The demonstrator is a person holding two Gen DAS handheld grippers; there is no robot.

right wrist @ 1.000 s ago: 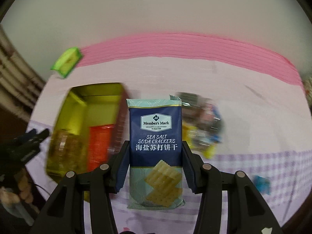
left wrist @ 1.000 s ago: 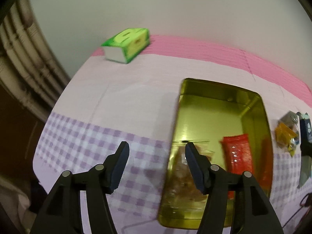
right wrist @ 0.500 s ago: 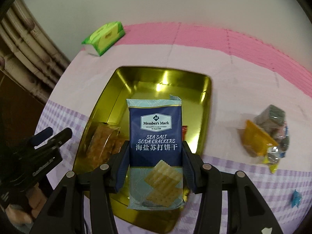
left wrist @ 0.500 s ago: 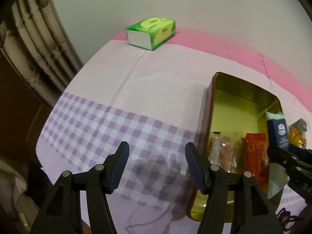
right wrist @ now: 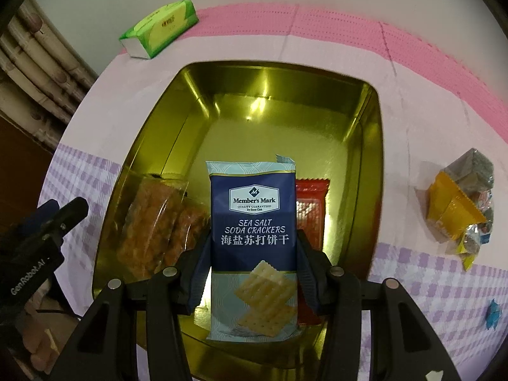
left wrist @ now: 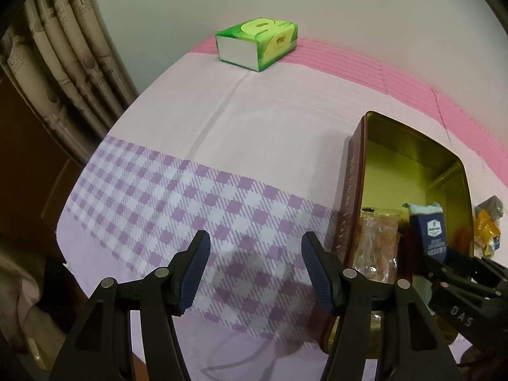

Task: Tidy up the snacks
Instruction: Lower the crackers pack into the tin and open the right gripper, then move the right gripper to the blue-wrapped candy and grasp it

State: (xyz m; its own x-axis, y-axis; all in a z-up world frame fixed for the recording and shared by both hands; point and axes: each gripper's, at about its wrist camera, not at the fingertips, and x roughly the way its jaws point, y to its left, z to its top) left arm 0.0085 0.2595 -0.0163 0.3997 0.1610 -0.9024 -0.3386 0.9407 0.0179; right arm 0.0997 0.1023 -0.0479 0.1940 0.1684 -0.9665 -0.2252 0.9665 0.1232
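Left wrist view: left tool (left wrist: 254, 270) hangs spread and empty over the checked cloth of the tabletop (left wrist: 222, 120), beside the gold tin (left wrist: 355, 190). A second ago the tin sat right under its jaws; now the tin lies off to the right, so the left tool has cleared out of the way. Tissue box (left wrist: 258, 43) sits at the far edge (not part of the job). Cracker pack (left wrist: 427, 231) shows inside the tin's outline, carried by the right tool (left wrist: 457, 273).

Right wrist view: right tool (right wrist: 252, 270) pinches the cracker pack (right wrist: 254, 238) upright between both pads. A second ago the tin (right wrist: 371, 120) was off to the left; now it fills the frame, with the pack over the clear-wrapped biscuits (right wrist: 158, 219) and red packet (right wrist: 311, 209). Judged ready to drop. Loose snack pile (right wrist: 460, 206) waits outside on the cloth.
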